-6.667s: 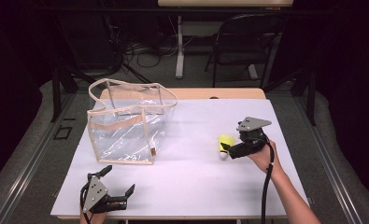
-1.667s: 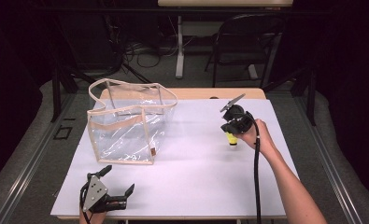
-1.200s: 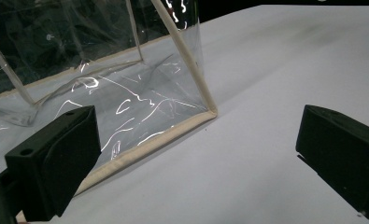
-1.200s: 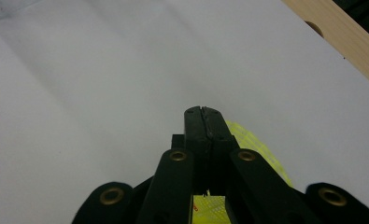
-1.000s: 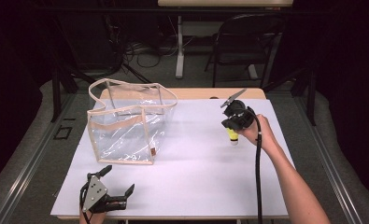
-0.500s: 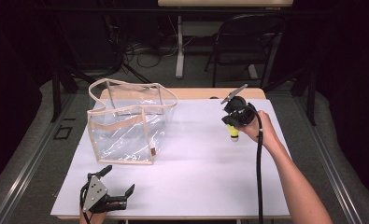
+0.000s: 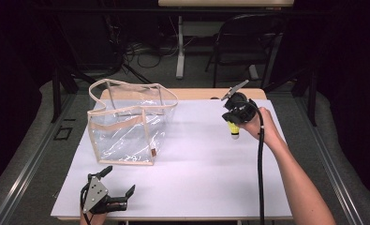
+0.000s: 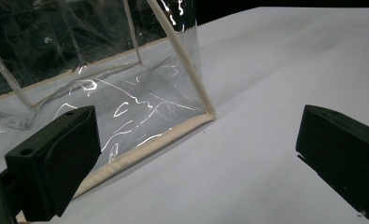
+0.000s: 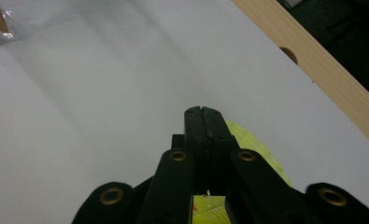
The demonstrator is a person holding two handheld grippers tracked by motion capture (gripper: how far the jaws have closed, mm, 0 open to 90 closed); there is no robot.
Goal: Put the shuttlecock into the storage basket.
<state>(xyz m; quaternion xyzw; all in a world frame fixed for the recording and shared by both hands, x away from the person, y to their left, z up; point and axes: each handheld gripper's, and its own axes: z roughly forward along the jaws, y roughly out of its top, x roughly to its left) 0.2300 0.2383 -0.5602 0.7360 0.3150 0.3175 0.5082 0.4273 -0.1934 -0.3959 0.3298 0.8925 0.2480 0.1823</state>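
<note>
In the right tongs [image 7: 233,123] hangs a yellow shuttlecock [image 7: 233,130], white tip down.

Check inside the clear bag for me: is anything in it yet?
The clear bag looks empty; through its walls only the white table shows. The yellow shuttlecock is outside it, shut in the right hand-held gripper. Glare hides part of the bag's floor.

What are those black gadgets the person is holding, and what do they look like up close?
Each hand carries a black handheld claw. The left claw has two chunky, blocky black jaws and a grey three-cornered plate on top. The right claw also bears a grey plate, has brass-coloured rivets along its black linkages, and trails a black cable along the forearm. The forearms are bare, with no sleeves in view.
</note>
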